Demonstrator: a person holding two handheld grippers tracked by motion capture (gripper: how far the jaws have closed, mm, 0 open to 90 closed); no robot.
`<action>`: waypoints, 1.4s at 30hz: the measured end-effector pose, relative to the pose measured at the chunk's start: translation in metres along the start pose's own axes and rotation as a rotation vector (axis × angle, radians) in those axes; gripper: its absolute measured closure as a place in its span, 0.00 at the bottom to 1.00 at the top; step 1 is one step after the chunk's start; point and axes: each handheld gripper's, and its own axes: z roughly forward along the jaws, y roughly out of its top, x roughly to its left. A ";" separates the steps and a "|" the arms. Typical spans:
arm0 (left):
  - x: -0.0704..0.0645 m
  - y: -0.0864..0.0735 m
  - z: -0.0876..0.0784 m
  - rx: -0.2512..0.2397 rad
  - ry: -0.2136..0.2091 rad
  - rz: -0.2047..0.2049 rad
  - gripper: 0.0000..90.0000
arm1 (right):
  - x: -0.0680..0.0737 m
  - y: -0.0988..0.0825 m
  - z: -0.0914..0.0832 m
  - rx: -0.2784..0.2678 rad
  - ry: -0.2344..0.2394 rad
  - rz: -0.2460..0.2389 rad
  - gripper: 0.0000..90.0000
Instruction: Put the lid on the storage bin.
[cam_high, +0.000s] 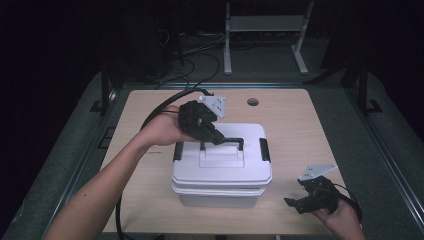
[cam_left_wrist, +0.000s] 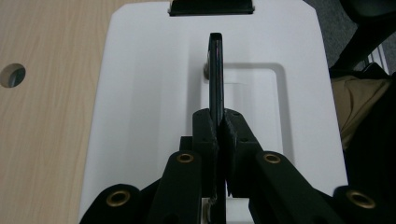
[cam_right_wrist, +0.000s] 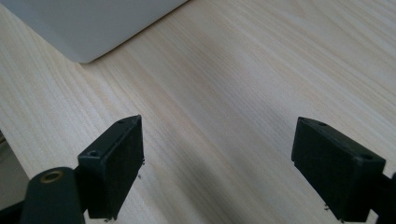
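High view: box (cam_high: 222, 167), white and lidded, is sitting at the middle of the wooden table (cam_high: 290, 125); it is the landmark for every place named here.
High view, left gripper (cam_high: 216, 138): it is coming in over the box's left rear corner and clamping narrow on the black carry handle (cam_high: 231, 141) that is standing up from the lid (cam_high: 222, 162).
High view, right gripper (cam_high: 298, 203): it is resting low on the table, right of the box and nearer the person, well apart from it, jaws spread wide and holding nothing.
Left gripper view: the left gripper (cam_left_wrist: 220, 123) is closing tight on the thin edge of the handle (cam_left_wrist: 215, 70), which is running straight away above the recessed well of the lid (cam_left_wrist: 140, 93); a black latch (cam_left_wrist: 211, 7) is sitting at the far end.
Right gripper view: the right gripper (cam_right_wrist: 217, 168) is hovering wide open over bare table (cam_right_wrist: 243, 93), with a corner of the box (cam_right_wrist: 88, 23) at the upper left.
Step in hand: judging by the grip, the handle is being taken for a lift or a carry.
Next move: a straight upward pull is looking likely, with the box kept level.
Hard to make out: whether the latches are fastened is unclear; the box's contents are hidden; the room beyond the table is fading into darkness.
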 end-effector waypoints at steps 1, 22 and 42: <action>0.000 0.000 0.002 0.005 -0.003 0.004 0.94 | 0.000 0.000 0.000 -0.002 -0.001 -0.001 0.18; -0.001 -0.011 0.023 0.090 -0.018 0.024 0.94 | -0.001 0.000 0.000 -0.001 -0.004 -0.004 0.18; -0.003 -0.023 0.013 0.010 -0.038 -0.005 0.72 | -0.001 0.000 0.000 0.001 -0.006 -0.003 0.18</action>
